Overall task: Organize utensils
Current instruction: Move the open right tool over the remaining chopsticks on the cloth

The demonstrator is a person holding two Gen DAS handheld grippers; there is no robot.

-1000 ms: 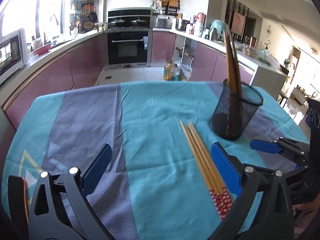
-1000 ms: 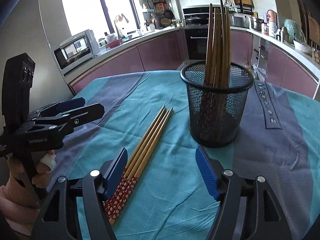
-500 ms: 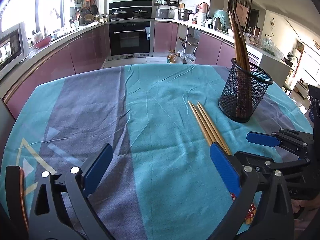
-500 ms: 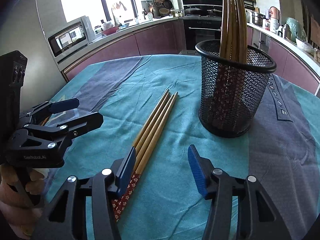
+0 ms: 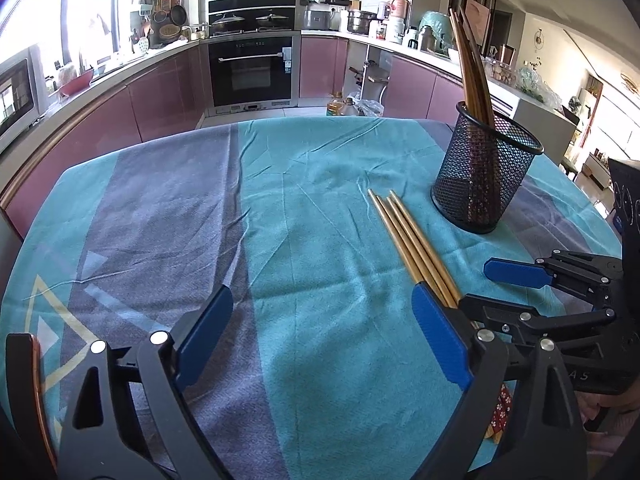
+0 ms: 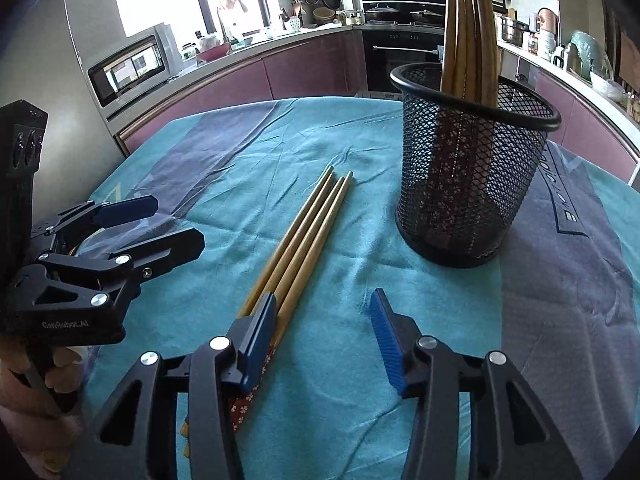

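Several wooden chopsticks [image 6: 304, 236] with red patterned ends lie side by side on the teal cloth. My right gripper [image 6: 324, 340] hovers low over their near ends, its jaws closing. The left pad covers the ends, only cloth shows in the gap, and neither pad presses on them. A black mesh holder [image 6: 472, 184] with several chopsticks upright in it stands just beyond, to the right. My left gripper [image 5: 320, 340] is wide, its jaws closing slightly over bare cloth. The chopsticks [image 5: 412, 252] run past its right pad, the holder [image 5: 484, 176] behind them. The right gripper [image 5: 492, 292] shows at right.
The round table's cloth [image 5: 304, 184] is teal with grey bands and is wrinkled. The left gripper [image 6: 160, 226] and a hand holding it sit at the table's left side. Kitchen cabinets and an oven [image 5: 252, 72] lie beyond the far edge.
My right gripper's jaws have narrowed, and it has come lower and closer to the chopsticks' near ends. The left gripper's jaws have closed slightly and its view has tilted a little.
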